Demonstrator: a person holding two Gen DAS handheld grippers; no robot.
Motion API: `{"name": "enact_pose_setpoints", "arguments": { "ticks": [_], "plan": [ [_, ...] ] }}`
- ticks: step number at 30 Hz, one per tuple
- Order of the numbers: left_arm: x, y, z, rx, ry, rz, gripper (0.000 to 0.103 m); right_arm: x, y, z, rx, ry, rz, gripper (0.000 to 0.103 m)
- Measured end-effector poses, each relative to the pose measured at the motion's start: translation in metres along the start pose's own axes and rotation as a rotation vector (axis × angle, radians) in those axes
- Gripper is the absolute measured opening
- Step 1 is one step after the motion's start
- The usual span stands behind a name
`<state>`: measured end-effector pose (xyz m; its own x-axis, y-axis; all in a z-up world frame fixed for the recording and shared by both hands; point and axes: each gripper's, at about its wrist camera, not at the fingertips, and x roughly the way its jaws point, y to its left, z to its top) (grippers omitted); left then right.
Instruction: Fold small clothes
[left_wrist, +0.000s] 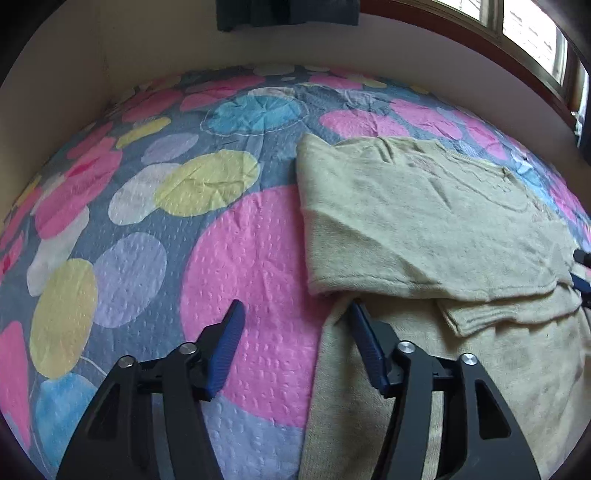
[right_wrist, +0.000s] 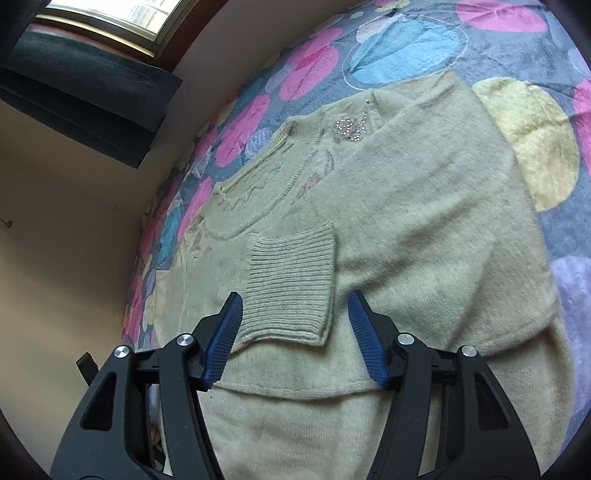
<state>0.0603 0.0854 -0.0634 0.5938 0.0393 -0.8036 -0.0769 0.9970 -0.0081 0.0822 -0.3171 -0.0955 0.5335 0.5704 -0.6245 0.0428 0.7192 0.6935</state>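
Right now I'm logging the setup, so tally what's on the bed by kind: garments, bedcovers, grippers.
Garments: 1, the beige sweater
Bedcovers: 1, the dotted quilt
Grippers: 2, the left gripper and right gripper, both open
Total: 4

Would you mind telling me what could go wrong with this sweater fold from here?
1. The right gripper is open over the ribbed cuff of the folded sleeve; snagging it might undo the fold.
2. The left gripper is open astride the sweater edge, so closing might pinch the quilt too.
3. The rhinestones near the collar could catch on a finger.
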Motion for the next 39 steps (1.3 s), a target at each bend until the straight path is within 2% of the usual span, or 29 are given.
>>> {"name": "enact_pose_setpoints", "arguments": {
  "ticks": [2, 3, 5, 6, 12, 16, 18, 23, 28, 31, 35, 39],
  "plan": [
    [0.003, 0.000, 0.002, 0.001, 0.000, 0.002, 0.062, 0.006, 0.004, 0.002, -0.013, 0.015, -0.019, 0.037],
    [0.003, 0.000, 0.002, 0.002, 0.001, 0.004, 0.062, 0.009, 0.005, 0.002, -0.017, 0.024, -0.025, 0.032],
    [0.006, -0.001, 0.003, 0.003, 0.008, 0.009, 0.065, 0.015, 0.008, 0.003, -0.027, 0.042, -0.027, 0.009],
    [0.007, 0.001, 0.003, 0.000, 0.009, 0.011, 0.066, 0.016, 0.009, 0.003, -0.031, 0.044, -0.023, 0.005],
    [0.011, 0.009, 0.006, -0.033, 0.017, 0.002, 0.069, -0.030, 0.029, 0.000, -0.088, -0.107, 0.023, 0.004],
    [0.011, 0.007, 0.005, -0.024, 0.017, 0.012, 0.070, -0.053, 0.014, -0.007, -0.089, -0.176, -0.067, 0.004],
    [0.012, 0.007, 0.005, -0.024, 0.018, 0.011, 0.070, -0.055, -0.003, -0.011, -0.066, -0.172, -0.108, 0.004],
    [0.013, 0.007, 0.004, -0.027, 0.019, 0.015, 0.072, -0.043, -0.037, -0.024, 0.001, -0.117, -0.137, 0.004],
    [0.015, 0.008, 0.004, -0.031, 0.020, 0.013, 0.073, -0.053, -0.035, -0.029, -0.020, -0.145, -0.141, 0.004],
    [0.017, 0.008, 0.003, -0.034, 0.016, 0.011, 0.074, -0.047, -0.041, -0.029, -0.020, -0.128, -0.158, 0.004],
    [0.018, 0.008, 0.002, -0.034, 0.016, 0.005, 0.074, -0.047, -0.050, -0.027, 0.020, -0.124, -0.106, 0.004],
    [0.018, 0.009, 0.003, -0.029, 0.017, -0.004, 0.074, -0.059, -0.053, -0.028, 0.034, -0.130, -0.107, 0.004]
  ]
}}
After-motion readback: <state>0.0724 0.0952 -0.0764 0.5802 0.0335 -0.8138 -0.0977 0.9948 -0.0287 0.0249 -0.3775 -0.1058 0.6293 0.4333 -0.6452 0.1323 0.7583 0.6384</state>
